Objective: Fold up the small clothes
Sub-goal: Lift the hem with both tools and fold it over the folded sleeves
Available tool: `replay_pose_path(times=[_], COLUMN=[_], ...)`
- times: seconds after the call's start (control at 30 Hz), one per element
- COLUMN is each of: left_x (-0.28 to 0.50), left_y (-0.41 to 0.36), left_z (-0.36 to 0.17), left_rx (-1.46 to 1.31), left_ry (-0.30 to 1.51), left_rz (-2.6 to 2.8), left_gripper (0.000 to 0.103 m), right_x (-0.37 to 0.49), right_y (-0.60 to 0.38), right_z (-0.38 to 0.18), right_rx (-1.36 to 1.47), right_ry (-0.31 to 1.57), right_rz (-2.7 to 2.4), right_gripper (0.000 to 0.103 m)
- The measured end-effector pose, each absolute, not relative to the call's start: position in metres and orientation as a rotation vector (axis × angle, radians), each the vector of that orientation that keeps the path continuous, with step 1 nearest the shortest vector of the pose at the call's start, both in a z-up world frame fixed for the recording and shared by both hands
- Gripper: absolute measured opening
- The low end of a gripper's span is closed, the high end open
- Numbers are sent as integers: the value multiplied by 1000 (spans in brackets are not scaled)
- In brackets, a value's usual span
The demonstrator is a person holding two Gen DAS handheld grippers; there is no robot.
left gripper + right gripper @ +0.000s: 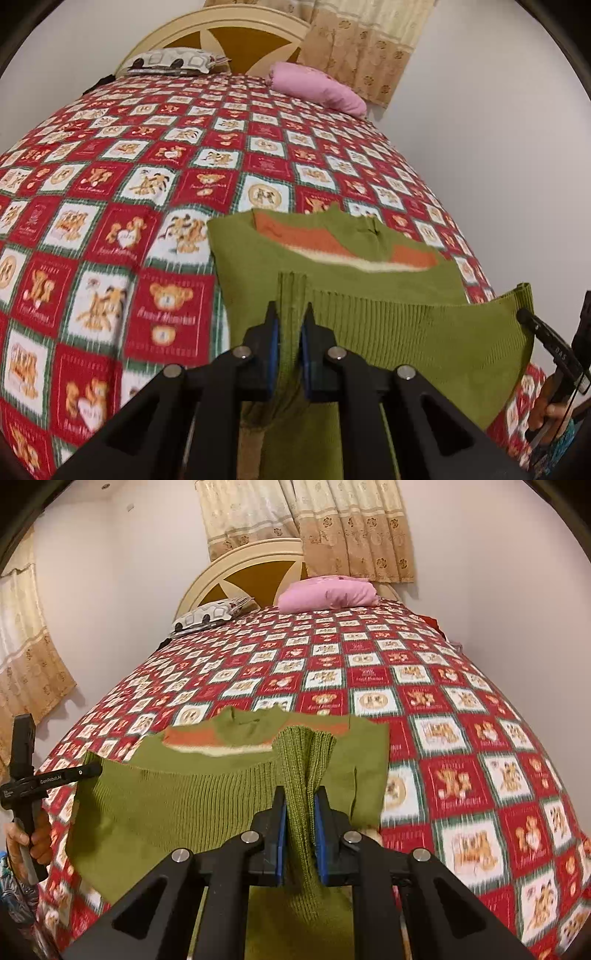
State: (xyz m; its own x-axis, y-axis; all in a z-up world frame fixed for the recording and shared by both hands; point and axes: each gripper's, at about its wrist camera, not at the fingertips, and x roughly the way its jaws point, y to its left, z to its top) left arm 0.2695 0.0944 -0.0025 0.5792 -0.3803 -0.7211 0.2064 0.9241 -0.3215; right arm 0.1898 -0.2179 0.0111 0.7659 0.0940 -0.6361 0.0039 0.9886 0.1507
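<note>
A green knitted sweater [373, 291] with an orange and cream band across the chest lies on the near part of a bed covered by a red and white teddy-bear bedspread [122, 192]. Its neck points toward the headboard [243, 579], and its ribbed hem is nearest the cameras, so its long axis runs from the foot of the bed toward the head.

The left gripper [290, 319] is clamped on 1 corner of the ribbed hem, the knit bunched between its blue pads [274, 343]. The right gripper [300, 801] is pinched tight on the other hem corner, a rope of ribbing squeezed between its 2 blue pads. The hem is lifted off the bedspread and stretched between the 2 grippers, curving up over the chest part, which still lies flat.

A pink pillow [328, 592] and a grey patterned pillow [173, 61] sit at the head of the bed, below patterned beige curtains [314, 528].
</note>
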Motion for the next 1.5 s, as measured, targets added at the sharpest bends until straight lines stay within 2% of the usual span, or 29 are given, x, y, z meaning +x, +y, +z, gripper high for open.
replay_pose_path(times=[0.33, 0.47, 0.63, 0.73, 0.77, 0.83, 0.9, 0.97, 1.03, 1.13, 1.17, 1.27, 1.43, 1.5], left_x=[363, 391, 412, 409, 408, 409, 412, 413, 412, 393, 384, 348, 290, 271], left_y=[77, 69, 67, 63, 59, 52, 48, 53, 63, 82, 83, 82, 60, 49], left_z=[7, -11, -60, -69, -68, -67, -70, -70, -69, -56, -51, -38, -41, -47], left_rx=[-218, -235, -224, -187, -162, -114, -81, -96, -139, -189, -179, -168, -112, -76], left_ry=[864, 873, 935, 888, 881, 874, 885, 897, 918, 917, 900, 878, 877, 869], left_rz=[-280, -235, -122, -109, -98, -73, -42, -41, -60, -58, -49, -94, -189, -197], left_gripper=[11, 11, 11, 15, 15, 21, 37, 41, 49, 47, 48, 60, 61, 69], right_x=[305, 345, 370, 375, 375, 373, 373, 368, 340, 294, 278, 242, 208, 208], right_y=[-232, -231, -228, -237, -240, -241, -246, -258, -278, -291, -290, -278, -254, -248], right_z=[10, -22, -78, -87, -87, -88, -89, -83, -59, -30, -24, -20, -45, -56], right_rx=[89, 62, -15, 20, 25, 16, 26, 106, 165, 109, 105, 72, 63, 51], right_ry=[666, 686, 779, 825, 824, 824, 840, 826, 704, 616, 618, 639, 722, 747], right_rz=[-8, -38, -82, -109, -127, -178, -219, -199, -319, -471, -416, -299, -185, -192], right_gripper=[13, 13, 13, 13, 16, 31, 55, 55, 55, 54, 54, 54, 54, 54])
